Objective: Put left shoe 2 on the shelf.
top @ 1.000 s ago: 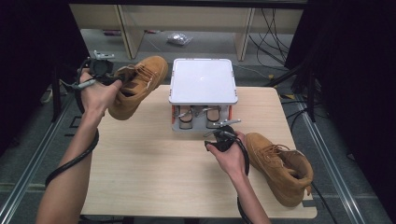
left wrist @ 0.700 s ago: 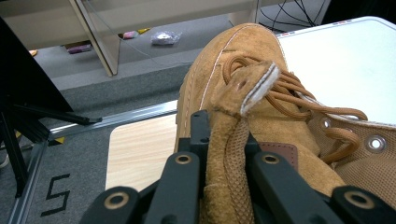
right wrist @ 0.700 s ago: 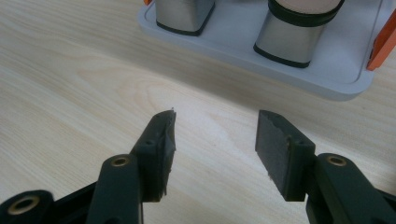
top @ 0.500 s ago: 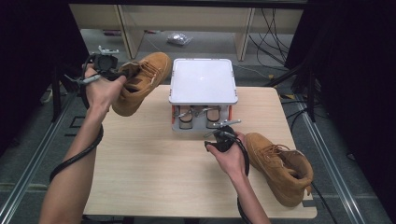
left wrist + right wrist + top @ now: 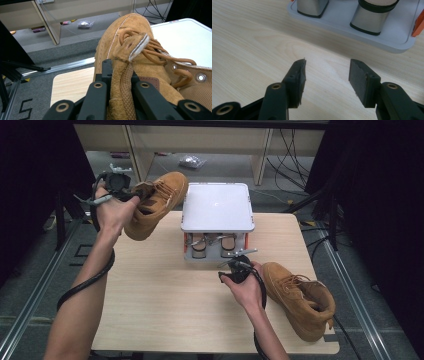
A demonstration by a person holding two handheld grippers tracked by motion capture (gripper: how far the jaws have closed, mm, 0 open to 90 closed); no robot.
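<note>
A tan lace-up boot (image 5: 159, 202) hangs in the air over the table's far left corner, toe pointing right. My left gripper (image 5: 136, 195) is shut on the boot's heel collar. In the left gripper view the jaws (image 5: 121, 75) pinch that suede collar, with the boot (image 5: 125, 37) stretching away beyond them. A second tan boot (image 5: 297, 297) lies on the table at the right. My right gripper (image 5: 232, 264) rests low in front of a white-topped stand (image 5: 216, 207). Its jaws (image 5: 327, 70) are open with nothing between them.
The stand's grey base (image 5: 352, 32) carries two metal posts (image 5: 372, 18) just ahead of the right gripper. The wooden table (image 5: 150, 295) has bare room at front left. Shelving and cables lie on the floor beyond the far edge.
The left hand has raised the boot slightly and carried it a little farther away. The right hand and the boot on the table have stayed still.
</note>
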